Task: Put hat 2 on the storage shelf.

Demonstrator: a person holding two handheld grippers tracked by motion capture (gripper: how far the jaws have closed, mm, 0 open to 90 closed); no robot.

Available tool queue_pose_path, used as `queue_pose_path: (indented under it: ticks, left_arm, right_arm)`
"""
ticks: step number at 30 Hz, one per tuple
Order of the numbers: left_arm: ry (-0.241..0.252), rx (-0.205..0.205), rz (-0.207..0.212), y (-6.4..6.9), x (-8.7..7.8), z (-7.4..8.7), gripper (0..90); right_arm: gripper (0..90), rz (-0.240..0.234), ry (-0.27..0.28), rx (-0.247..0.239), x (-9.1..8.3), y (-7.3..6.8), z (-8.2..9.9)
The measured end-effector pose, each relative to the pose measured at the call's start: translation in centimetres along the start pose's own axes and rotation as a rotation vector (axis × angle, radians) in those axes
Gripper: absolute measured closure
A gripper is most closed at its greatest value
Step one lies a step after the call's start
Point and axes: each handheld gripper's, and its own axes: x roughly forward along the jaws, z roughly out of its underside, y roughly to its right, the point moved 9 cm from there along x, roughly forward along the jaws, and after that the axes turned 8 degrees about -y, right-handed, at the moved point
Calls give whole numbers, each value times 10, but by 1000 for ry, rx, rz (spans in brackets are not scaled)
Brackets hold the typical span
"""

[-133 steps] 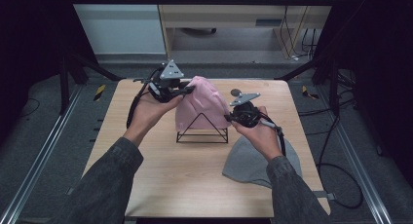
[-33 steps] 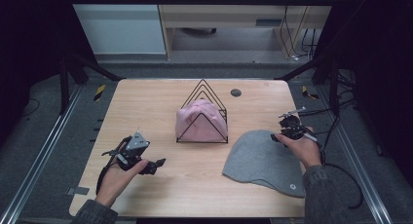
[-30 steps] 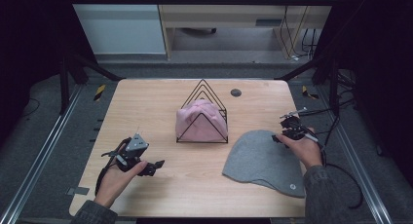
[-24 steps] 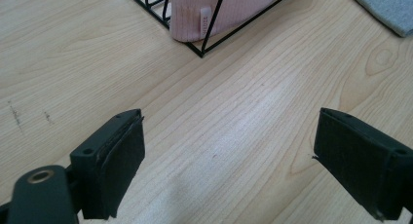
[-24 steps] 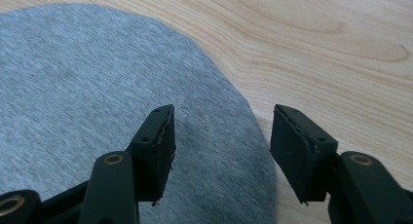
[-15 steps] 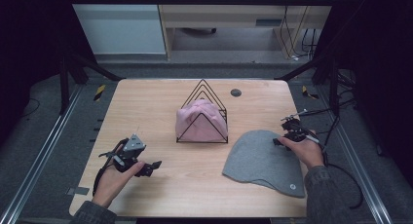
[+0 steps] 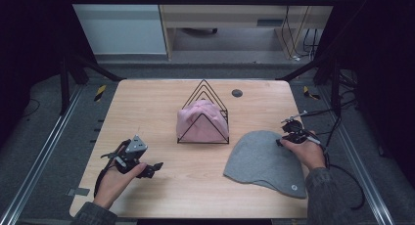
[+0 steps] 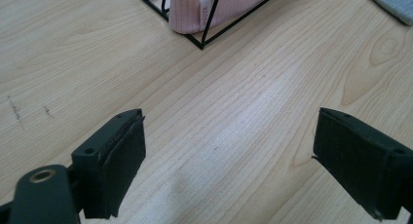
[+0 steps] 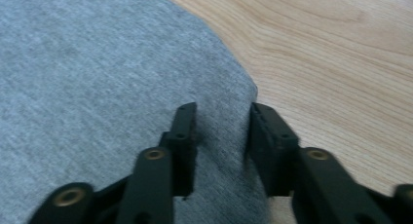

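A grey hat [image 7: 264, 159] lies flat on the right side of the wooden table [image 7: 147, 102]. My right gripper [image 7: 282, 141] rests on its far right edge. Its jaws have just been closing, and in the right gripper view they [image 9: 221, 109] pinch a ridge of the grey hat [image 9: 97, 87] next to its rim. A pink hat [image 7: 198, 122] sits inside a black wire rack [image 7: 203, 88] at the table's middle. At the front left my left gripper [image 7: 152, 168] lies low over bare wood, open [image 8: 229, 136], with nothing between its pads. The pink hat [image 8: 195, 5] and a corner of the rack [image 8: 204, 41] are ahead of it.
A small dark round disc [image 7: 237, 93] lies near the table's far edge, behind the rack. The right gripper's cable [image 7: 342, 176] trails off the right edge. A metal frame rail [image 7: 44, 146] runs along the floor to the left.
Since the earliest frame both hands have left the rack, where the pink hat now sits; the left went to the front left, the right to the grey hat. In the last second both held still.
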Motion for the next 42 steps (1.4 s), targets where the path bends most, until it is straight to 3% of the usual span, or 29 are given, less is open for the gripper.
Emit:
queue_pose_path:
  ticks: [3,5,6,11,23,35,42]
  left_arm:
    - [-5,2,0,1,1,0,115]
    - [-10,6,-3,1,1,1,116]
    - [-12,7,-2,1,1,1,115]
    - [-19,1,9,1,3,2,114]
    - [-66,-10,100,16,13,7,96]
    - [-93,13,118,22,17,9,97]
    - [-100,29,131,26,18,9,97]
  right_arm:
    - [797,-17,3,-31,-1,-5,0]
    - [841,-31,1,-22,-1,-9,0]
    - [847,-25,11,-45,-1,-9,-1]
    - [854,-46,40,-58,-8,-18,0]
    - [858,-122,164,-118,-51,-48,-4]
    - [863,-206,230,-162,-81,-74,-6]
    - [863,-228,275,-216,-105,-93,-8]
